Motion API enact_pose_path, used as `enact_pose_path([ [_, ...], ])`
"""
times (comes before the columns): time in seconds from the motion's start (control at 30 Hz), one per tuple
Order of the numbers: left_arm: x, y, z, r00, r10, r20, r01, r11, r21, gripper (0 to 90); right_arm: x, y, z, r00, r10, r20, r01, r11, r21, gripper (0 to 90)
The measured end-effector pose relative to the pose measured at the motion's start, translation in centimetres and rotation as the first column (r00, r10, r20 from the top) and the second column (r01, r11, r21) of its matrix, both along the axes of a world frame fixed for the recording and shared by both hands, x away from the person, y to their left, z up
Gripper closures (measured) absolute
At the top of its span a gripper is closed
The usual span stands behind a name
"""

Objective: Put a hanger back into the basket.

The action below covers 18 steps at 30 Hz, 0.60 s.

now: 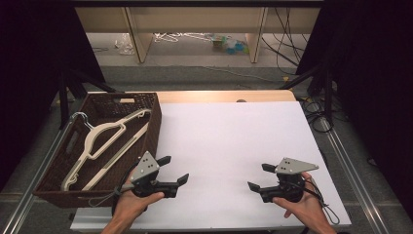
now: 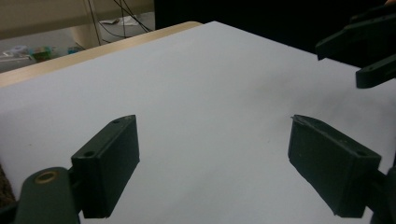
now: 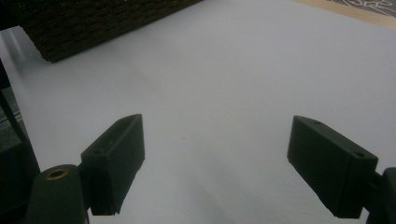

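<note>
At the near edge of the table point(image 1: 229, 141), which is covered in plain white, a person's two hands come up from below, each holding a black two-jaw gripper low over the bare surface. The left gripper point(image 1: 173, 169) sits just beside the near right corner of a dark brown woven basket point(image 1: 156, 127), its jaws spread wide with nothing between them and pointing right, toward the middle of the table; the left hand point(image 1: 130, 204) grips it from beneath, with a grey three-cornered plate on top. The right gripper point(image 1: 259, 177) lies well apart from it on the other side, its jaws likewise spread wide and empty and pointing left, so the two face each other; the right hand point(image 1: 303, 207) wraps the body from below, and a cable loops beside the wrist. Farther back, inside the basket at the table's left edge, lies a cream-white plastic hanger point(image 1: 100, 141), flat and aslant, with its hook toward the far left corner and its long bar running down to the near end. It looks smooth and slender, pale against the dark weave, and neither gripper touches it.
</note>
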<state>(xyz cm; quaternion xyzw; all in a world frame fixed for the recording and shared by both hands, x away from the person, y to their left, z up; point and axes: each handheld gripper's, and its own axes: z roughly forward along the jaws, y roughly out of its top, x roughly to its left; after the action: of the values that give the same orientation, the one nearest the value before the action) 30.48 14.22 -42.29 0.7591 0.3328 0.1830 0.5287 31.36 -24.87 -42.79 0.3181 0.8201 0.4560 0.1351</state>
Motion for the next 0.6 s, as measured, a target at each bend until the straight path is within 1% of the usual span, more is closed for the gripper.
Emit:
enact_pose_path([
  [0.03, -0.1, 0.0, -0.2, 1.0000, -0.007, 0.001, 0.007, 1.0000, 0.002, 16.4, -0.2, 0.0, 0.0, 0.9999, -0.010, 0.006, 0.010, 1.0000, 0.000, 19.6],
  [0.07, -0.3, 0.0, -0.4, 0.9999, -0.011, -0.005, 0.011, 0.9999, 0.007, 16.4, -0.3, 0.0, 0.0, 1.0000, -0.005, 0.006, 0.005, 1.0000, 0.000, 19.6],
  [0.1, -0.5, 0.0, -0.6, 0.9999, -0.012, -0.001, 0.012, 0.9999, 0.008, 16.4, -0.5, 0.1, -0.1, 0.9999, -0.003, 0.010, 0.003, 1.0000, -0.002, 19.4],
  [0.13, -0.7, 0.0, -0.8, 1.0000, -0.009, 0.000, 0.009, 0.9999, 0.004, 16.4, -0.7, 0.2, -0.1, 1.0000, 0.001, 0.005, -0.001, 1.0000, 0.004, 19.2],
  [0.2, -0.8, 0.1, -1.1, 0.9996, -0.016, -0.023, 0.016, 0.9997, -0.018, 16.4, -1.1, 0.4, 0.0, 0.9999, 0.008, 0.015, -0.008, 0.9999, 0.008, 19.0],
  [0.27, -0.9, 0.2, -1.2, 0.9999, -0.007, -0.011, 0.007, 1.0000, -0.004, 16.4, -1.4, 0.6, 0.0, 0.9997, 0.019, 0.016, -0.019, 0.9997, 0.014, 18.8],
  [0.3, -0.9, 0.3, -1.1, 0.9999, 0.001, -0.014, -0.001, 1.0000, 0.004, 16.4, -1.5, 0.7, 0.0, 0.9994, 0.027, 0.022, -0.028, 0.9994, 0.021, 18.8],
  [0.33, -1.0, 0.4, -1.1, 0.9998, 0.003, -0.019, -0.003, 1.0000, -0.003, 16.4, -1.7, 0.8, 0.0, 0.9993, 0.029, 0.024, -0.029, 0.9995, 0.015, 18.7],
  [0.4, -1.0, 0.3, -1.1, 0.9999, 0.000, -0.015, 0.000, 0.9999, -0.011, 16.4, -1.7, 0.9, -0.2, 0.9984, 0.046, 0.034, -0.047, 0.9987, 0.019, 18.6],
  [0.47, -1.0, 0.4, -1.0, 0.9999, 0.001, -0.012, -0.001, 0.9999, -0.011, 16.4, -1.8, 1.0, -0.3, 0.9987, 0.044, 0.026, -0.045, 0.9988, 0.018, 18.6],
  [0.5, -1.0, 0.4, -1.0, 0.9999, 0.001, -0.013, -0.002, 0.9999, -0.014, 16.4, -1.8, 0.9, -0.3, 0.9986, 0.042, 0.032, -0.042, 0.9989, 0.018, 18.5],
  [0.53, -1.0, 0.4, -1.0, 0.9999, 0.000, -0.013, 0.000, 0.9999, -0.015, 16.4, -1.7, 1.0, -0.5, 0.9987, 0.045, 0.023, -0.046, 0.9987, 0.025, 18.4],
  [0.57, -0.9, 0.3, -1.0, 0.9998, -0.006, -0.017, 0.006, 0.9999, -0.015, 16.5, -1.7, 0.9, -0.4, 0.9986, 0.053, 0.008, -0.053, 0.9985, 0.017, 18.4],
  [0.6, -0.9, 0.3, -1.1, 0.9998, -0.007, -0.018, 0.007, 1.0000, 0.000, 16.4, -1.6, 0.8, -0.5, 0.9986, 0.052, 0.010, -0.053, 0.9984, 0.023, 18.3],
])
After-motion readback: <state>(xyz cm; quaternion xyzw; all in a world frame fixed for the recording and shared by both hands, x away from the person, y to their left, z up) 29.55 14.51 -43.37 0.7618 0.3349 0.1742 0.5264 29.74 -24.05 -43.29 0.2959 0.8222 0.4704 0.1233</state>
